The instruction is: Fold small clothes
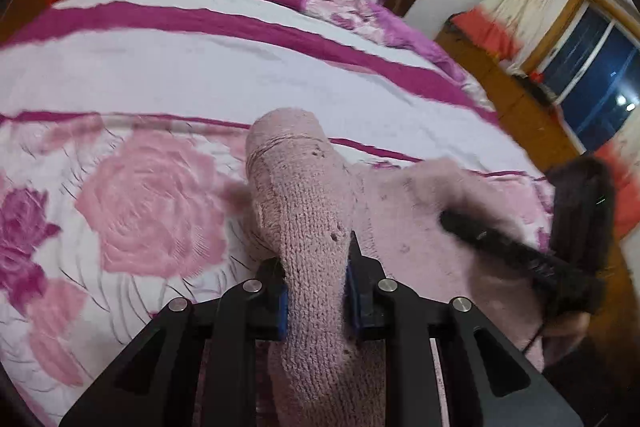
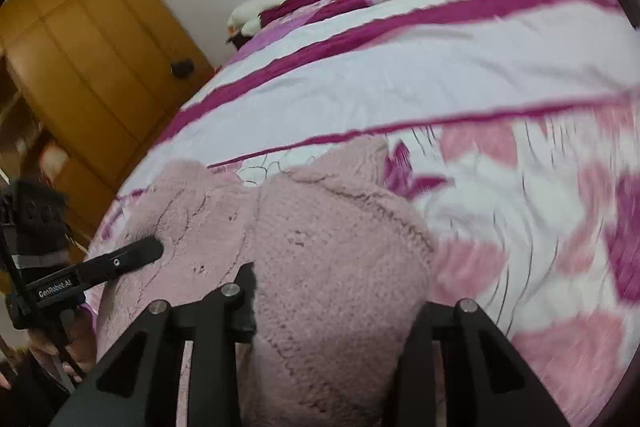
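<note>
- My left tongs (image 1: 316,267) are clamped on a bunched pink knitted garment (image 1: 308,195), lifted over the floral quilted bed (image 1: 200,75).
- My right tongs (image 2: 332,311) seemingly pinch another wad — blurred.
- No fold yet — all remains.

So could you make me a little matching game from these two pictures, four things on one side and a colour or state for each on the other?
Things:
1. knitted garment
2. left gripper
3. wardrobe
4. window

Descriptions:
A. yellowish wood, beside the bed
B. dusty pink, gathered up over the bedspread
C. dark blue panes
D. black, shut on a fold of knit

Pairs: 1-B, 2-D, 3-A, 4-C
</note>
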A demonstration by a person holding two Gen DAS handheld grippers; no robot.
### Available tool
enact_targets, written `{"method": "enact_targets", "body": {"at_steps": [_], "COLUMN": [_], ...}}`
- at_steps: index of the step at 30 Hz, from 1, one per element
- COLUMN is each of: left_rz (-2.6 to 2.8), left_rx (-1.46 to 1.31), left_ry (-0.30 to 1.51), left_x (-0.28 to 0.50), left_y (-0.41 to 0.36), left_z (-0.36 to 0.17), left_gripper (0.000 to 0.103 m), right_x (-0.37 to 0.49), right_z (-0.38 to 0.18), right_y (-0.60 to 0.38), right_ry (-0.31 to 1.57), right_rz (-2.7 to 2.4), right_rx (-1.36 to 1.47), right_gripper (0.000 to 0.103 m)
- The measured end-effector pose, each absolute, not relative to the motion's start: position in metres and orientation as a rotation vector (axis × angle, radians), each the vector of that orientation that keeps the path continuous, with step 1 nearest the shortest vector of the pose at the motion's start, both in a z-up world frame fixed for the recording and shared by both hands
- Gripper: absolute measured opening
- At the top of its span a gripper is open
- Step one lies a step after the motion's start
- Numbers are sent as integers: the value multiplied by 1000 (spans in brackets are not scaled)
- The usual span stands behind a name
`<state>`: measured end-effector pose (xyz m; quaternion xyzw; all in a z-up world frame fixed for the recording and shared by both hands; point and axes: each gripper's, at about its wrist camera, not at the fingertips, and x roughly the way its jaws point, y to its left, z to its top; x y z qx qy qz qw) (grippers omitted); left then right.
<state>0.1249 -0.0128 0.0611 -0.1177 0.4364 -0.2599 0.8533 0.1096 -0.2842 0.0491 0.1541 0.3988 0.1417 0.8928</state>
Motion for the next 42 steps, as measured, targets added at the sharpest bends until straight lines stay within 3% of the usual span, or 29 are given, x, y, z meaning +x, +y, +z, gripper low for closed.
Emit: {"method": "enact_targets", "body": {"at_steps": [19,42], "left_rz": [-535,-453], "left_rx": [-181,-256], "left_ry": [887,893], "left_x": [254,338], "left_y": [-30,-39], "left_z": [79,45], "left_gripper": [0,0], "right_x": [229,336], "right_z": [78,46], "right_y": [-309,-339], "right_ry": [810,890], "right_rz": [292,233], "right_rx": [222,355], "right_gripper": [30,27]}}
